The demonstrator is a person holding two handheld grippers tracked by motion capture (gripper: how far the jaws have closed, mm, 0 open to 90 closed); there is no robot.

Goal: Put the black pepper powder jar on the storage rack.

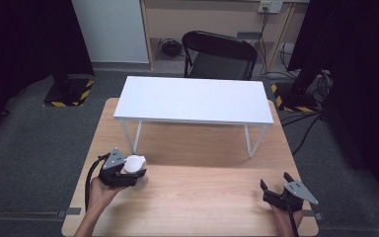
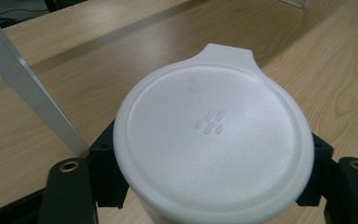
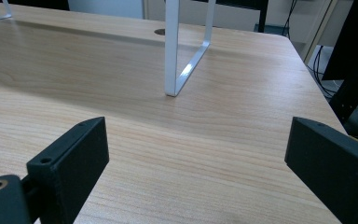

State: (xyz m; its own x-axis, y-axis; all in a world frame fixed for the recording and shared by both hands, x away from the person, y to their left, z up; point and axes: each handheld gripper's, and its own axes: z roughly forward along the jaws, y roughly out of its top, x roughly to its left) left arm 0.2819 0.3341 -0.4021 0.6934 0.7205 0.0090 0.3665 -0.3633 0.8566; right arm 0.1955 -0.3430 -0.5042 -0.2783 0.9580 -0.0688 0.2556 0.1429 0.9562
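Observation:
A round white container with a tabbed lid sits between the jaws of my left gripper, which is shut on its sides just above the wooden table at the near left. The same white container looks small and round from the high view. My right gripper rests at the near right of the table, jaws wide open with only bare wood between its fingers.
A low white shelf on thin metal legs stands across the middle of the table; one leg rises ahead of the right gripper. A black chair sits beyond the table. Cables lie on the floor at right.

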